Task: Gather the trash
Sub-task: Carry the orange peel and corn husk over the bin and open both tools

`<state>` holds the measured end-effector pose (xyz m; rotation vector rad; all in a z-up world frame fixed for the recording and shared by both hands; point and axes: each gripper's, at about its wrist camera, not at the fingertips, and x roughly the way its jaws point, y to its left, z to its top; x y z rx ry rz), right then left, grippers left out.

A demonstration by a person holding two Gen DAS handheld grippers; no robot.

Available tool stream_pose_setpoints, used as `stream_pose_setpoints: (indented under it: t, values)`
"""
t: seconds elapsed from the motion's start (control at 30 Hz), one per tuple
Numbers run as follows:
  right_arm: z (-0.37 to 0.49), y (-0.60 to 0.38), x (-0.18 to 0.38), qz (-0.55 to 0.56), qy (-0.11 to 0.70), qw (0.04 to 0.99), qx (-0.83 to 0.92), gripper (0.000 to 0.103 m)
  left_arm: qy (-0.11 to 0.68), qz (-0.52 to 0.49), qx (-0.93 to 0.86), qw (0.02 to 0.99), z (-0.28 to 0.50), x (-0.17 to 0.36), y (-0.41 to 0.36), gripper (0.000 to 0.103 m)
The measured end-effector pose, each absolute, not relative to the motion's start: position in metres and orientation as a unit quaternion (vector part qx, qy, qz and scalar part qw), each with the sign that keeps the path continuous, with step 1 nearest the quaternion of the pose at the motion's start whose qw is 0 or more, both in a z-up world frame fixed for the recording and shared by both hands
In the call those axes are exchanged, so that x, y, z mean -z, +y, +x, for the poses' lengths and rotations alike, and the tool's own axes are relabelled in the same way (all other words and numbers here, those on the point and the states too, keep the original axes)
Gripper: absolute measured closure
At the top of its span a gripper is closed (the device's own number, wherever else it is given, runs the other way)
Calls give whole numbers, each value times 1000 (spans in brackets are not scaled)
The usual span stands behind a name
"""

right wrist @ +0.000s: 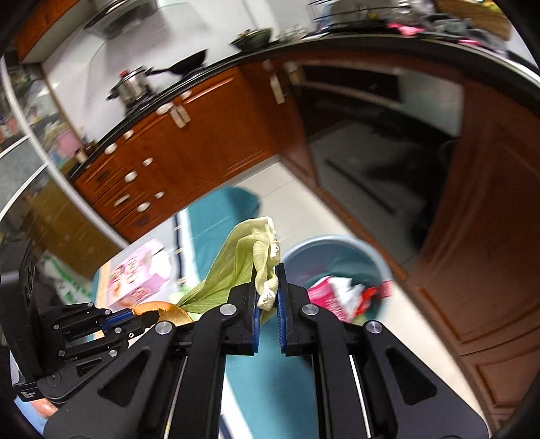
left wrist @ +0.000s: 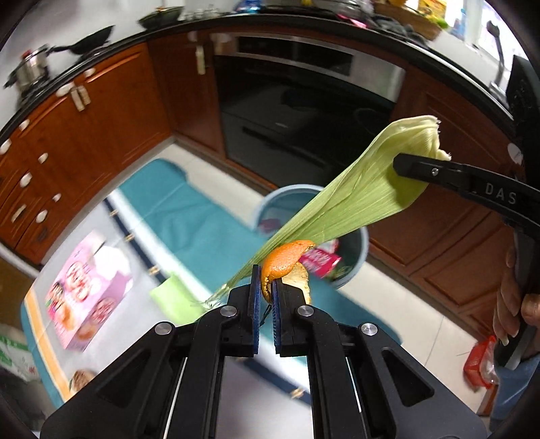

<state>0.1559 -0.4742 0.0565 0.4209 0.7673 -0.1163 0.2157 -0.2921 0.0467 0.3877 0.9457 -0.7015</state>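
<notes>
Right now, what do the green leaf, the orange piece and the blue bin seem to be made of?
The green leaf looks like a corn husk: pale, matte, with fine parallel fibres. The orange piece looks like citrus peel: a pitted bright skin with a dull pale inside. The blue bin is probably plastic, judging by its smooth, even-coloured rim, though blur leaves this uncertain.

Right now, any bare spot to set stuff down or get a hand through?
Bare: the teal mat strip between pink box and blue bin; pale floor tile between bin and wooden cabinets. Crowded: the bin, already holding wrappers, and the cluttered countertop.
</notes>
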Motion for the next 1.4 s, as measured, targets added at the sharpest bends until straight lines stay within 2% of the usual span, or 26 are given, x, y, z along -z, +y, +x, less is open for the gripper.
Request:
stream_pose_setpoints:
  t: [0.27,0.47,0.77,1.03,1.1,1.13,1.17,1.23,1.3,1.4]
  values:
    - [134,-548,-36,205,370,895,142,95,459,201,359,788,219,-23,-381,97]
    - [132,-589,-4,213,386,878,187,95,484,217,356,770,228,14,-414,97]
    - [162,-588,29,187,419,868,191,95,519,220,340,753,255,64,-431,97]
    - [200,-569,47,166,442,867,161,92,532,218,333,747,273,79,-431,95]
    - [208,-564,49,170,448,866,143,73,535,218,332,746,274,80,-429,89]
    - [211,-563,50,174,450,865,136,44,537,217,330,745,276,81,-428,75]
    - [212,-561,51,178,447,867,132,30,537,218,327,746,277,81,-428,56]
    - [213,-557,49,172,444,869,131,29,526,222,315,758,277,79,-424,43]
    - [213,-557,50,176,448,867,132,23,526,222,311,760,277,79,-423,42]
    - [212,-557,52,181,453,863,134,22,536,221,310,753,278,81,-422,42]
